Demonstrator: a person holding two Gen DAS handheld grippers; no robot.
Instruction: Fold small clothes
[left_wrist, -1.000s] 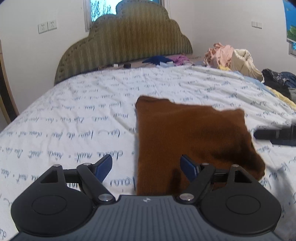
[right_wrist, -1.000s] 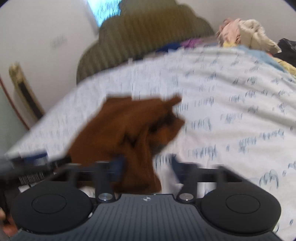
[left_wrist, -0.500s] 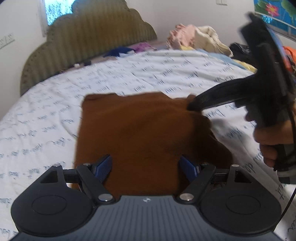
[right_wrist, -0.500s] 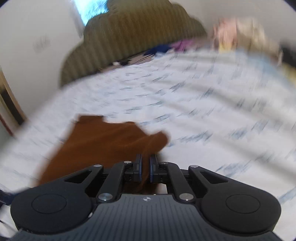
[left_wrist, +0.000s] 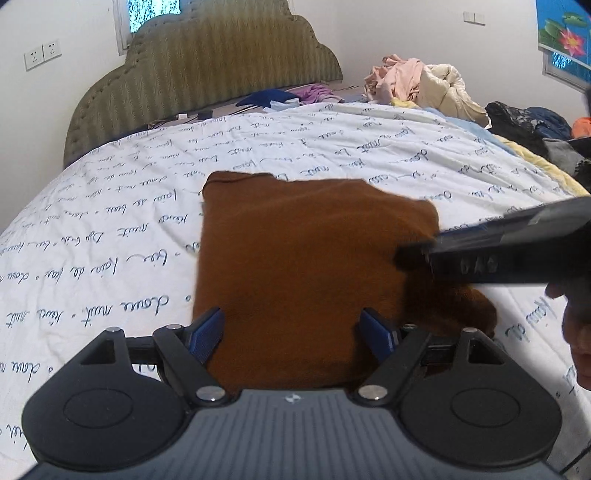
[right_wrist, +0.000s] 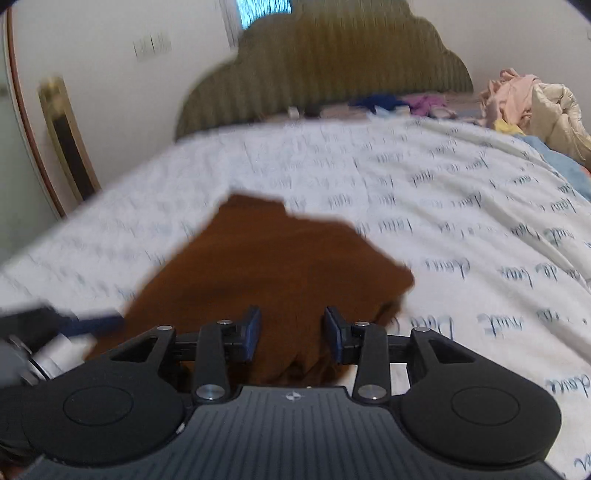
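Cloth first, from the left wrist view: the brown garment (left_wrist: 295, 266) lies folded into a rough rectangle on the bed (left_wrist: 110, 221), near its foot and in front of the left gripper (left_wrist: 293, 332), whose jaws stand spread wide and hold nothing. The right gripper (left_wrist: 413, 254) reaches in from the right over the garment's right side; its jaws cannot be read here. To finish this fold well, I judge each gripper should pinch a near corner, lift low and lay the edge squarely onto the far edge, keeping the lumpy right flap tucked.

From the right wrist view, blurred, the right gripper (right_wrist: 291, 332) shows jaws partly spread and empty just above the garment's near edge. A loose bunched fold shows under them. The clothes pile (left_wrist: 417, 85) beside the headboard (left_wrist: 207, 70) shows sharper from the left.
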